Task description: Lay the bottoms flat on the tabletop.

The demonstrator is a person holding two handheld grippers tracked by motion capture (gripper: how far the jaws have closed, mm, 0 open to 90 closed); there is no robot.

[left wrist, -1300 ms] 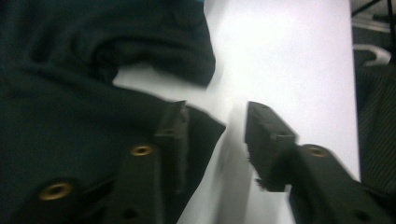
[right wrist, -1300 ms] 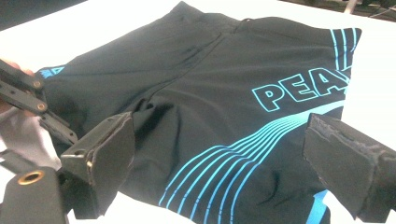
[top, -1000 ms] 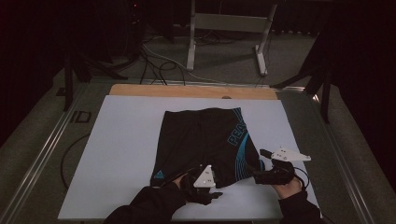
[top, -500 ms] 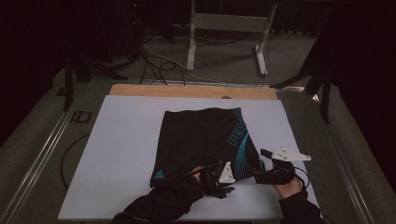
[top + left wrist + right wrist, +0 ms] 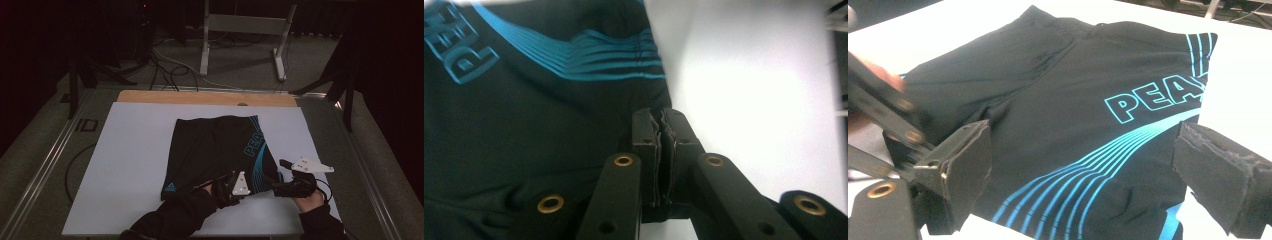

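My left tool (image 5: 663, 131) is sitting clenched at the near hem of the black shorts (image 5: 220, 150); its jaws have just been closing, and the pads are now meeting with a fold of the dark fabric seemingly pinched between them, though the blur is making the pinch hard to confirm. My right tool (image 5: 1083, 175) is hovering released, its two padded jaws standing wide apart above the teal-striped corner of the same shorts, touching nothing. In the high view, the left tool (image 5: 235, 184) is lying at the near edge of the garment and the right tool (image 5: 287, 187) just beside its near right corner. The shorts are lying flat near the middle of the white tabletop (image 5: 135, 150), teal lettering (image 5: 1158, 100) facing up along the right leg. A wooden strip (image 5: 200, 97) is bordering the far edge of the tabletop.
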